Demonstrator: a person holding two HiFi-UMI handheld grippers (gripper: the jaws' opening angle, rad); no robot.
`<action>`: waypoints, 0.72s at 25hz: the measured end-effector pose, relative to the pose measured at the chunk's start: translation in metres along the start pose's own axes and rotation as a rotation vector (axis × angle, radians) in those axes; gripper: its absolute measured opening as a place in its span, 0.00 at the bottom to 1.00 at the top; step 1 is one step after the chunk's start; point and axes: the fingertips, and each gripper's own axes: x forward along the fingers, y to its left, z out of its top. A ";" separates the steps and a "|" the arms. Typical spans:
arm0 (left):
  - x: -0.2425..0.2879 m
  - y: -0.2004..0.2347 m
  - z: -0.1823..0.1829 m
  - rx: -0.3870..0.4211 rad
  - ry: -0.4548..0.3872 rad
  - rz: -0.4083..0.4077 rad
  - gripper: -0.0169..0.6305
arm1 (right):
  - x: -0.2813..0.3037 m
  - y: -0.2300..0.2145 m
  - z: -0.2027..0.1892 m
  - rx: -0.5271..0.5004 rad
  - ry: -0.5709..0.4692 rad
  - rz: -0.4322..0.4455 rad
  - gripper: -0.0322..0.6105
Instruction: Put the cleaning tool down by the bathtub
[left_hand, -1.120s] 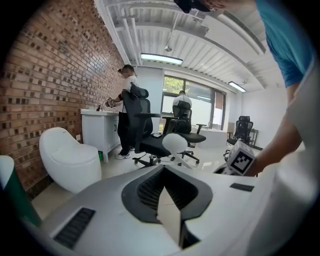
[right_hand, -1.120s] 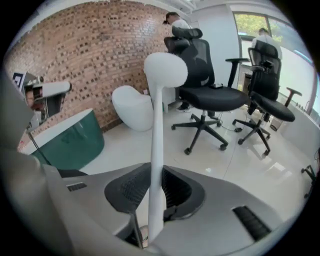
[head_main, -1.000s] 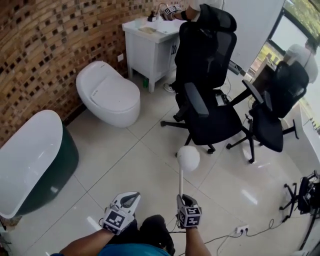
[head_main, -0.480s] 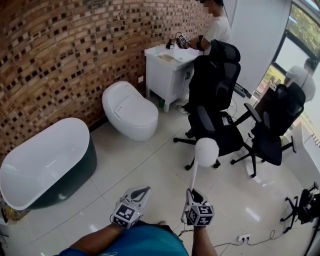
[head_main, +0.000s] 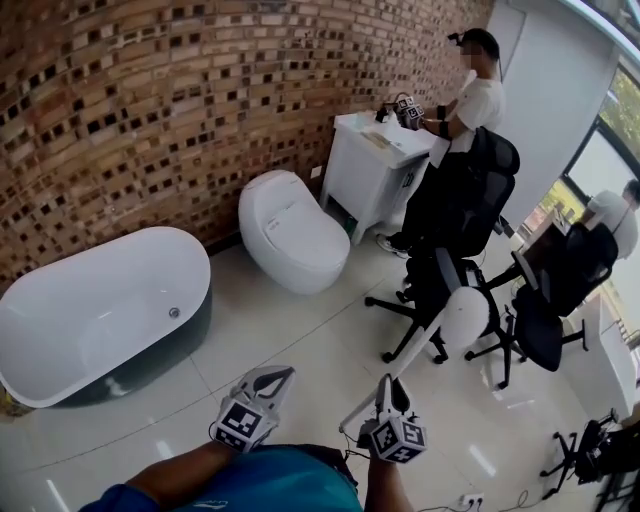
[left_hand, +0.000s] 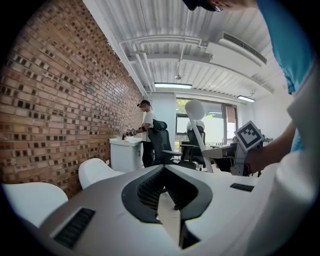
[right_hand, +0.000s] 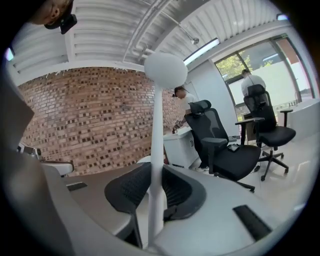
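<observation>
Right gripper (head_main: 387, 388) pinches cleaning tool (head_main: 464, 318) by stick, round head up, well right of bathtub (head_main: 196, 262). Left gripper (head_main: 283, 373) jaws pressed together, empty, nearer bathtub. Judged progress: tool not yet beside bathtub; approach, lowering to floor, release remain.

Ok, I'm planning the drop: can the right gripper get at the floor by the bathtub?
Probably yes: bare tiles lie between the right gripper, shut on the cleaning tool, and the bathtub; the office chairs stand on the other side.
</observation>
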 end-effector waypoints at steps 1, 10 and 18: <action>-0.008 0.011 0.001 -0.010 -0.007 0.010 0.03 | 0.006 0.013 0.003 -0.017 -0.023 -0.001 0.20; -0.064 0.077 0.001 -0.021 -0.007 0.260 0.03 | 0.074 0.130 0.018 -0.110 -0.037 0.321 0.20; -0.102 0.119 0.003 -0.081 0.027 0.471 0.03 | 0.125 0.213 0.027 0.034 -0.030 0.554 0.20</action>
